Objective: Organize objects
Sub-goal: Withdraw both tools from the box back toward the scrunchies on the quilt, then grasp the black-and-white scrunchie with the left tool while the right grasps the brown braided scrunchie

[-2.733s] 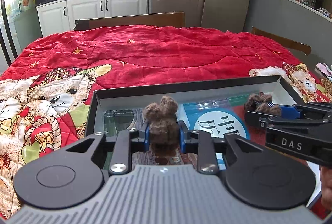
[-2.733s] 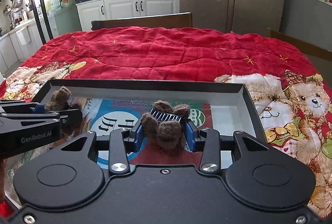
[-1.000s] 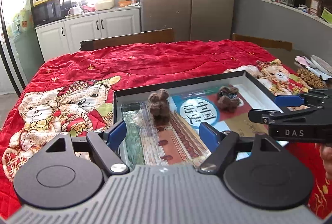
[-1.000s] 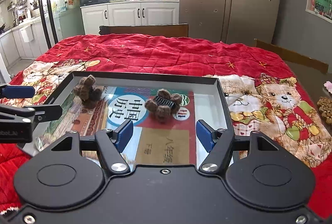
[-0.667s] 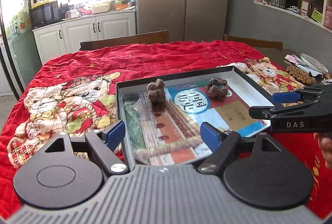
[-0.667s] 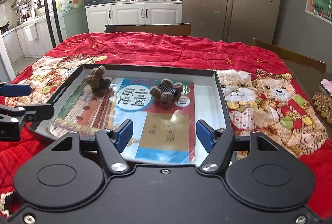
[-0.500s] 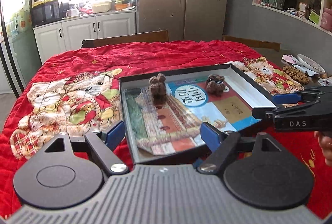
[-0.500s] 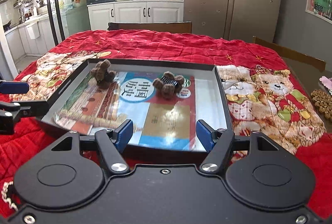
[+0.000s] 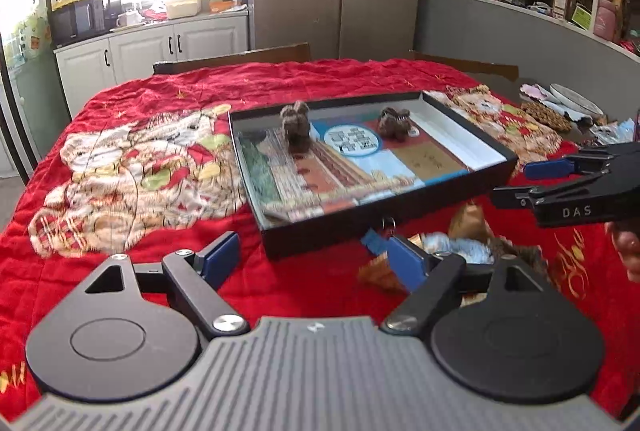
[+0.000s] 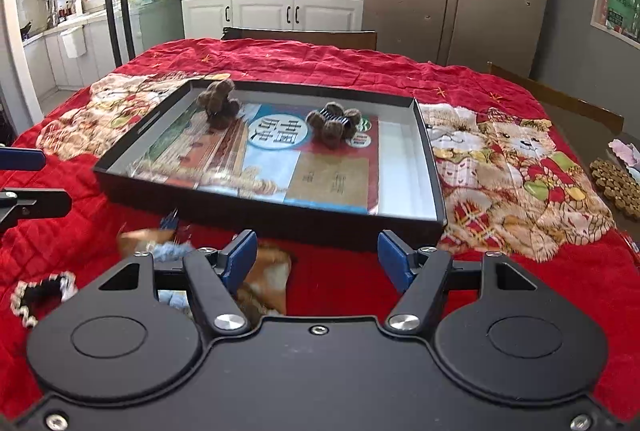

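Note:
A shallow black box [image 9: 384, 227] [image 10: 280, 217] lies on the red quilt with a colourful book inside. Two brown fuzzy hair clips rest on the book: the left clip [image 9: 295, 127] [image 10: 219, 104] and the right clip [image 9: 394, 122] [image 10: 332, 124]. My left gripper [image 9: 314, 259] is open and empty, in front of the box's near wall. My right gripper [image 10: 316, 257] is open and empty, also short of the box; it shows in the left wrist view [image 9: 568, 183]. A brown and light-blue plush item [image 9: 460, 251] [image 10: 256, 271] lies on the quilt just before the box.
The red bear-print quilt [image 9: 140, 167] covers the table. A mat of small brown pieces [image 10: 616, 183] and a plate [image 9: 576, 99] sit at the right edge. Wooden chair backs [image 10: 304, 35] stand at the far side.
Both grippers let go of the fuzzy clips, opened, and pulled back and up from the box. The clips stay on the book. The plush item has come into view.

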The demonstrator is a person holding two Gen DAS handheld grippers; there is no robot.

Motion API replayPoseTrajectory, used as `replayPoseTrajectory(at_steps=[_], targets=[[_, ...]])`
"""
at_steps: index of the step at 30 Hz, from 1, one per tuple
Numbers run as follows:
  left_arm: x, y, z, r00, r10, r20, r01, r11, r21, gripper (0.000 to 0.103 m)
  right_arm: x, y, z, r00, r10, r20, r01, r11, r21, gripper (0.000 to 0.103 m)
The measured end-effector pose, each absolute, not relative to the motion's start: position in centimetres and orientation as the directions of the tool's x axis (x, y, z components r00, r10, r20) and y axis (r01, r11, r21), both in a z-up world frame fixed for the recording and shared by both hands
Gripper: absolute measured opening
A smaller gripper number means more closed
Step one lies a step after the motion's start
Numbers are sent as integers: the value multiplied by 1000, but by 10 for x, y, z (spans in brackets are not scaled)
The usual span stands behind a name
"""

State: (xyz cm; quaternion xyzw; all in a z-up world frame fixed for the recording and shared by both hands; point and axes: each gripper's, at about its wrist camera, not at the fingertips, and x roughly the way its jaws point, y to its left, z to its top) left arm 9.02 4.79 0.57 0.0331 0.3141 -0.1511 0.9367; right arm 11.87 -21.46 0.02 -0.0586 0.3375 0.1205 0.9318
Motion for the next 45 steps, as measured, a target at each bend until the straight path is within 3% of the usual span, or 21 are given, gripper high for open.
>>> replayPoseTrajectory(at_steps=[12,28,32,34,38,45], targets=[[59,51,-13,694,-341,-635,390,919,-67,88,83,-219,-25,716,201,-669,-292,956,-25,57],[44,49,-41,632,-339,-697,403,912,-79,87,71,-227,-45,695,223,-683,-291,957,16,47],[44,52,-47,625,-338,-704,392,915,-91,83,71,-227,-46,696,222,-682,-291,957,15,44],[43,52,-48,634,-331,-699,393,916,-77,81,71,-227,-46,696,222,-683,-290,957,16,42],[41,50,-48,647,-321,-692,396,917,-55,67,70,-226,-46,697,225,-681,-298,955,10,32],[45,57,-47,666,-305,-681,351,933,-74,35,68,-224,-46,698,224,-680,-299,954,7,19]])
